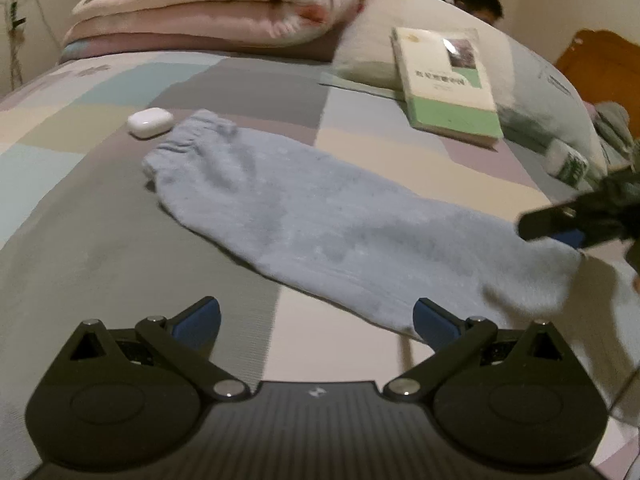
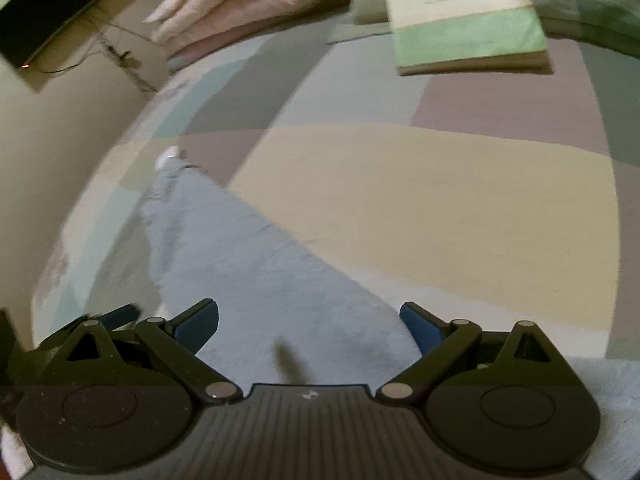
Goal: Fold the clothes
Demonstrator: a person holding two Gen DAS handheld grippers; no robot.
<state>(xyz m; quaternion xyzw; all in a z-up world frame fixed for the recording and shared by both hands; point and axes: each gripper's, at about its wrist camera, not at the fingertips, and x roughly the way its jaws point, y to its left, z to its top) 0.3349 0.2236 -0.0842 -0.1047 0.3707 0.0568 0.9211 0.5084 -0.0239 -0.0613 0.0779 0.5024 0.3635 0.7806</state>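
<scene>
My left gripper [image 1: 316, 322] spread — beside sock [image 1: 304, 216] | my right gripper [image 2: 310, 326] spread over sock, seemingly hovering — blurred

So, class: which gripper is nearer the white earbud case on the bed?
Left, probably. The left gripper hovers beside the sock's middle, and the earbud case lies by the cuff. The right gripper is at the far toe end.

Both wrist views sit low over the bed [image 1: 100, 240], looking forward. The left sees the whole sock [image 1: 300, 216]; the right hovers closer over its near end. Both share the book [image 1: 444, 80] toward 1 o'clock.
</scene>
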